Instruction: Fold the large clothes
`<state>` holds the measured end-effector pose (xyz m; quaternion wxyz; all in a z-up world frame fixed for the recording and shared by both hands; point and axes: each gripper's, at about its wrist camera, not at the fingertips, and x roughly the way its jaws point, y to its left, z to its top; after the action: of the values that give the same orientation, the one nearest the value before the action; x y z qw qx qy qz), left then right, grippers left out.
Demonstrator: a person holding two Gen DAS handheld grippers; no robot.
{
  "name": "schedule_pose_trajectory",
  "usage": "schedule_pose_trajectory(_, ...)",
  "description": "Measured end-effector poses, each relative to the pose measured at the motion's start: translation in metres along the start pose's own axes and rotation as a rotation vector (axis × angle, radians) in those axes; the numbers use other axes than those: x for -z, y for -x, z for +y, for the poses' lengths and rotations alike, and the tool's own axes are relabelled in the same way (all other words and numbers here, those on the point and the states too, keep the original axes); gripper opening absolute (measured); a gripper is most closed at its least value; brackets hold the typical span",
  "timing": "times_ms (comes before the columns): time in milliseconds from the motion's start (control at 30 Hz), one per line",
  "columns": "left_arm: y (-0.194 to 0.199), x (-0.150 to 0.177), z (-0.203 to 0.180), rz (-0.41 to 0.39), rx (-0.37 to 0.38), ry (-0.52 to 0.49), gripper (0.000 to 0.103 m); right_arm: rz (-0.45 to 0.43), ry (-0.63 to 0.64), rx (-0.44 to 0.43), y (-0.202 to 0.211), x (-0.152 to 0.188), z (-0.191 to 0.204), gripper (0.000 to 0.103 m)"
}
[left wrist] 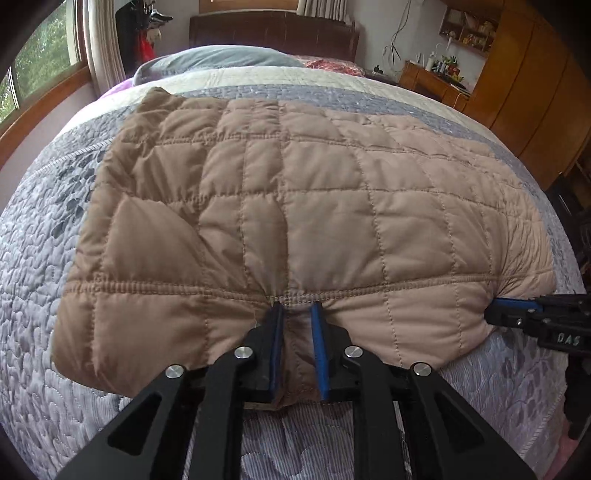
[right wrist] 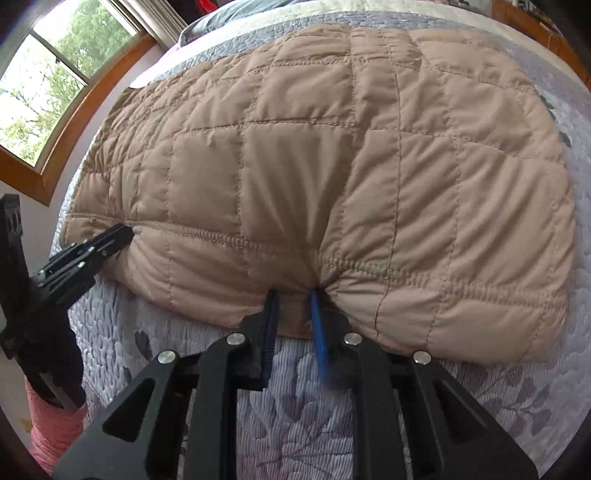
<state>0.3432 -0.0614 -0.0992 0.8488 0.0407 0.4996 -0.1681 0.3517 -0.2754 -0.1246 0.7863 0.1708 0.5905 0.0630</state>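
Observation:
A tan quilted jacket lies folded across the bed, seen from the other side as a puffy block. My left gripper is shut on a bunch of its near hem, fabric pinched between the blue pads. My right gripper is shut on the same hem further right, the cloth puckered around its tips. In the left wrist view the right gripper bites the jacket's right corner. In the right wrist view the left gripper bites near the left end.
The jacket rests on a grey-lilac floral bedspread. A grey pillow and dark headboard lie at the far end. A window is on the left, wooden cabinets on the right. A pink sleeve shows at lower left.

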Motion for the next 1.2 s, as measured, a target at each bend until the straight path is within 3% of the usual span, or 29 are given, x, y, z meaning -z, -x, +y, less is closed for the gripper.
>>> schedule_pose_trajectory(133,0.016,-0.008,-0.003,0.011,-0.001,0.007,0.017,0.002,0.021,-0.031,0.019,-0.003,0.003,0.022)
schedule_pose_trajectory(267,0.038,-0.032,-0.017,-0.039,0.068,0.006,0.017,-0.079,0.050,-0.061,0.054,-0.016,0.021,0.022)
schedule_pose_trajectory(333,0.036,-0.052,-0.027,-0.043,0.067,0.007,0.017,-0.106,0.050,-0.054,0.061,-0.034,0.025,0.022)
schedule_pose_trajectory(433,0.017,-0.076,-0.036,0.005,0.093,0.016,0.017,-0.120,0.025,-0.013,0.056,-0.068,0.027,0.022)
schedule_pose_trajectory(567,-0.017,-0.095,-0.044,0.056,0.068,0.020,0.017,-0.074,-0.018,0.023,0.024,-0.098,0.019,0.022)
schedule_pose_trajectory(633,-0.037,-0.097,-0.038,0.112,0.077,0.030,0.017,-0.024,-0.048,0.034,0.003,-0.098,0.000,0.017)
schedule_pose_trajectory(733,-0.055,-0.091,-0.034,0.124,0.089,0.020,0.012,-0.004,-0.042,0.043,-0.023,-0.092,-0.006,0.017)
schedule_pose_trajectory(900,-0.050,-0.091,-0.025,0.150,0.114,0.074,0.010,-0.006,-0.045,0.044,-0.021,-0.094,-0.002,0.017)
schedule_pose_trajectory(1000,-0.027,-0.090,-0.019,0.145,0.125,0.072,0.014,-0.031,-0.056,-0.039,0.005,-0.088,-0.010,0.026)
schedule_pose_trajectory(1067,0.001,-0.087,-0.006,0.076,0.104,0.032,0.036,-0.093,-0.034,-0.036,0.030,-0.083,-0.018,0.043)
schedule_pose_trajectory(1100,0.015,-0.086,0.003,0.040,0.089,0.023,0.041,-0.144,-0.033,-0.022,0.050,-0.079,-0.027,0.059)
schedule_pose_trajectory(1133,0.028,-0.086,0.017,0.013,0.077,0.025,0.049,-0.176,-0.042,-0.010,0.062,-0.076,-0.035,0.067)
schedule_pose_trajectory(1200,0.041,-0.086,0.049,-0.002,0.050,0.064,0.059,-0.225,-0.078,0.026,0.087,-0.074,-0.062,0.070)
